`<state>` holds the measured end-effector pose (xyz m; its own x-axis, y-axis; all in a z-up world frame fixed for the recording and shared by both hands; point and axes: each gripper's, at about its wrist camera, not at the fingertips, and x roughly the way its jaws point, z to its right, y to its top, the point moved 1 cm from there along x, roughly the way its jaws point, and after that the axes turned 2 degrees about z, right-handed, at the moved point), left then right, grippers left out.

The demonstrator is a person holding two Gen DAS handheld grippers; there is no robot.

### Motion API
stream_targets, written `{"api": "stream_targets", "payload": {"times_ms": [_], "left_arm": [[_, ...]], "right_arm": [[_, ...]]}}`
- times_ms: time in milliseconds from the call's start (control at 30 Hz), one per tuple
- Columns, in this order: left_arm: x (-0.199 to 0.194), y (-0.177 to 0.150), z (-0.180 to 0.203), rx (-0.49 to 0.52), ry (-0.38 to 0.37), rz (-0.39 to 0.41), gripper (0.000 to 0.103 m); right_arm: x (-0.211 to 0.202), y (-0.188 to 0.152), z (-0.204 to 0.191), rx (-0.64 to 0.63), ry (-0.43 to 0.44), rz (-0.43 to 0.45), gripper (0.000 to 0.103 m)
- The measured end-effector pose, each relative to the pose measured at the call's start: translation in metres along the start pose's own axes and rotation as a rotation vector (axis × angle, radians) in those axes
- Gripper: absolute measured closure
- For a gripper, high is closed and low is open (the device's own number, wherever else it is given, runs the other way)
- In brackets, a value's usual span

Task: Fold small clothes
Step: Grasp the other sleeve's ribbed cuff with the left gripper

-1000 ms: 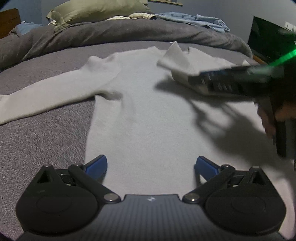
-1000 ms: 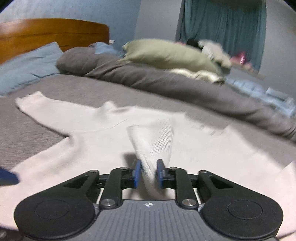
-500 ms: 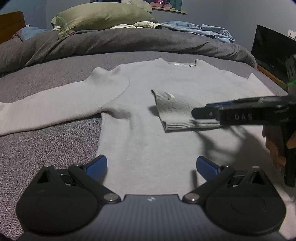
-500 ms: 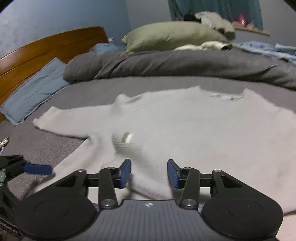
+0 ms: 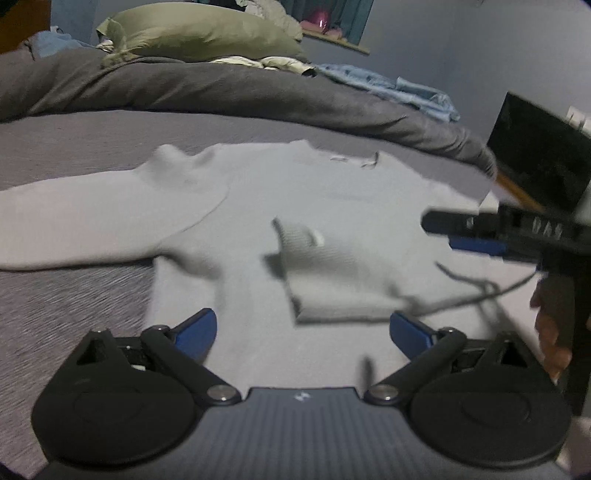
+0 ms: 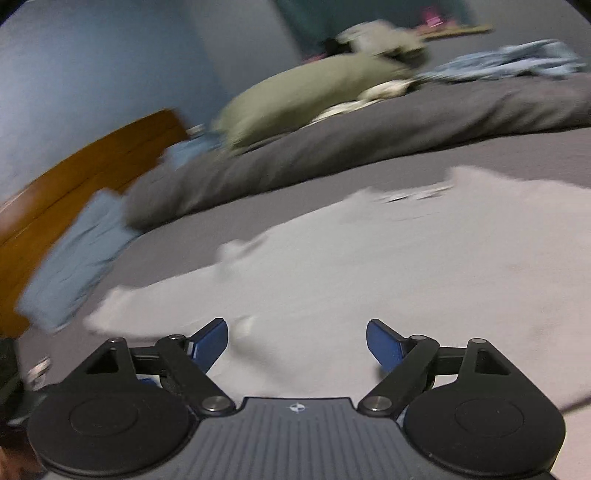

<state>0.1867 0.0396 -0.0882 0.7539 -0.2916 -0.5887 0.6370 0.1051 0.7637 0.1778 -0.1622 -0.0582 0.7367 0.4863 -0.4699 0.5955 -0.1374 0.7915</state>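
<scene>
A light grey long-sleeved sweater (image 5: 288,192) lies flat on the bed. Its right sleeve (image 5: 332,280) is folded in across the chest, cuff toward the middle. Its left sleeve (image 5: 85,221) stretches out to the left. My left gripper (image 5: 303,332) is open and empty, just above the sweater's lower body. My right gripper (image 6: 297,341) is open and empty over the sweater (image 6: 388,266); it also shows in the left wrist view (image 5: 480,236) at the right, beside the folded sleeve.
A dark grey duvet (image 5: 221,92) is bunched along the far side, with a green pillow (image 5: 199,33) and blue clothes (image 5: 388,85) on it. A wooden headboard (image 6: 74,173) and a blue pillow (image 6: 77,258) lie to the left. A dark screen (image 5: 535,162) stands at the right.
My right gripper carried the right sleeve across the chest, let go of it, opened wide and drew back to the right. My left gripper stayed open and tilted slightly upward.
</scene>
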Motion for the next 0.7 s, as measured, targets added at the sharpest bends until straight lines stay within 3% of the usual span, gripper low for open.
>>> {"api": "stream_targets", "payload": {"times_ms": [133,267,333,367,400,433,467,500,700], "left_arm": [[0.024,0.016,-0.001,-0.057,-0.014,0.012,0.011],[0.050,0.033,-0.005,-0.083,-0.010,-0.004,0.011],[0.063,0.041,-0.006,-0.097,-0.033,-0.030,0.018],[0.070,0.044,-0.007,-0.118,-0.070,-0.054,0.029],[0.074,0.046,-0.008,-0.132,-0.105,-0.075,0.048],[0.077,0.048,-0.007,-0.136,-0.132,-0.093,0.060],[0.078,0.050,-0.005,-0.131,-0.144,-0.105,0.091],[0.077,0.050,-0.004,-0.127,-0.149,-0.113,0.100],[0.040,0.046,0.001,-0.074,-0.071,-0.036,0.100]], "right_arm": [[-0.011,-0.003,0.020,0.024,-0.136,0.052,0.019],[-0.018,-0.007,0.036,0.062,-0.182,0.068,0.019],[-0.021,-0.008,0.044,0.091,-0.191,0.070,0.019],[-0.021,-0.010,0.047,0.098,-0.194,0.070,0.019],[-0.023,-0.010,0.048,0.101,-0.197,0.073,0.019],[-0.020,-0.013,0.051,0.099,-0.200,0.076,0.019],[-0.021,-0.013,0.051,0.095,-0.203,0.080,0.019],[-0.023,-0.014,0.052,0.088,-0.206,0.084,0.019],[-0.023,-0.009,0.049,0.045,-0.236,0.108,0.019]]}}
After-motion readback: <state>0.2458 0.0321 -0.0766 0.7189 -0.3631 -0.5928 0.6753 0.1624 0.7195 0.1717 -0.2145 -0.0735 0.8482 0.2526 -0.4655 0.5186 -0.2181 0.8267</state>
